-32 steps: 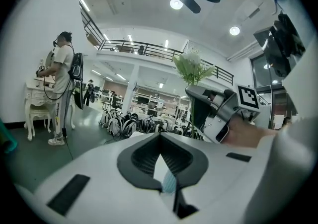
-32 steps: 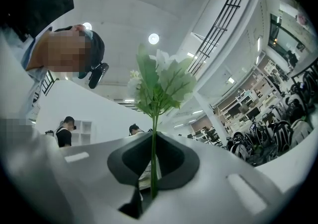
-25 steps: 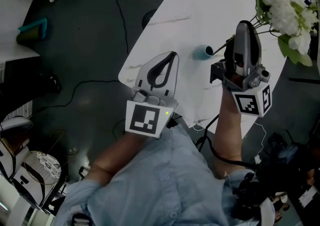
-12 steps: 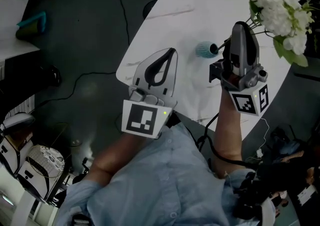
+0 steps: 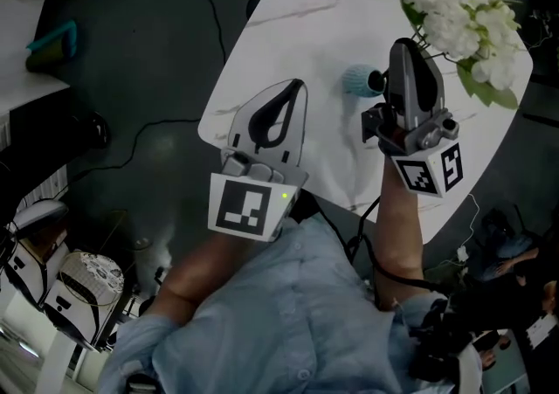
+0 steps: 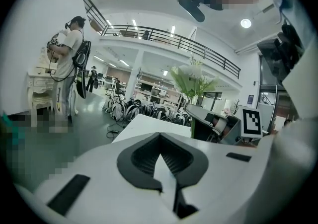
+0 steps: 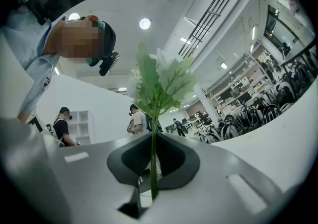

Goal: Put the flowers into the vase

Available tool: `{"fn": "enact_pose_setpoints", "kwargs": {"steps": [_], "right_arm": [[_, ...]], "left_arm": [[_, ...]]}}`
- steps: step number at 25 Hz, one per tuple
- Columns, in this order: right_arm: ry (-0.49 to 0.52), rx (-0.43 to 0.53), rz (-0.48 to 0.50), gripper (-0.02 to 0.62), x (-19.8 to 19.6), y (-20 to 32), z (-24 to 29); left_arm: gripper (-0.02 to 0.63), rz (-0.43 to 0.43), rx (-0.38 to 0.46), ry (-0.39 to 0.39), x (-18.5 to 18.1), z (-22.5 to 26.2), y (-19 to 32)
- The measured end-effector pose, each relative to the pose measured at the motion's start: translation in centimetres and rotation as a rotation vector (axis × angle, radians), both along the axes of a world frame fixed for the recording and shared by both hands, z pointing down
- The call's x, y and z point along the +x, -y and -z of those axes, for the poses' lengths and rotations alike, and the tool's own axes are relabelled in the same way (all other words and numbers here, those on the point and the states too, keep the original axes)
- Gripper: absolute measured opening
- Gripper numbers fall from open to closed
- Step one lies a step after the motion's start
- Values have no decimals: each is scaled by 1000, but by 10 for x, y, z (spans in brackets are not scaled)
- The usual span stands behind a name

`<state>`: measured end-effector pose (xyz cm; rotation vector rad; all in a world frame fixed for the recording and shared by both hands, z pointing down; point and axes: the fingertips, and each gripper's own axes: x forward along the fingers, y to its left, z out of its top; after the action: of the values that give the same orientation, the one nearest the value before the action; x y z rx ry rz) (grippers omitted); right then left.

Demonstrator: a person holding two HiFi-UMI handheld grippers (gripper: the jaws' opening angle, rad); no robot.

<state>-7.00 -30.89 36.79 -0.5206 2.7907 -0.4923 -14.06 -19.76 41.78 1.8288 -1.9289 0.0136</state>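
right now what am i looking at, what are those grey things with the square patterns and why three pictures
A person holds a two-jaw gripper in each hand; the patterned cubes are part of those grippers. One picture comes from a camera on the person's head, looking steeply down. The other two come from cameras riding on each gripper, looking along its jaws. On the white table is a small teal vase. The right gripper is shut on the stem of the white flowers. The left gripper is shut and empty.

a big open lab hall: railed mezzanine point(image 6: 164, 37), ceiling lights point(image 6: 245, 23), rows of dark equipment point(image 6: 130, 111) on the floor.
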Motion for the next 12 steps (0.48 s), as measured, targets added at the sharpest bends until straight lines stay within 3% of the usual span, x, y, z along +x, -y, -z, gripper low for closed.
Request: {"fn": "enact_pose_setpoints", "kwargs": {"steps": [8, 12], "right_arm": [[-52, -6, 8, 24, 8, -2, -23], [-78, 1, 27, 68, 9, -7, -27]], "left_arm": [[5, -25, -14, -5, 9, -6, 7], [5, -34, -10, 0, 14, -4, 7]]}}
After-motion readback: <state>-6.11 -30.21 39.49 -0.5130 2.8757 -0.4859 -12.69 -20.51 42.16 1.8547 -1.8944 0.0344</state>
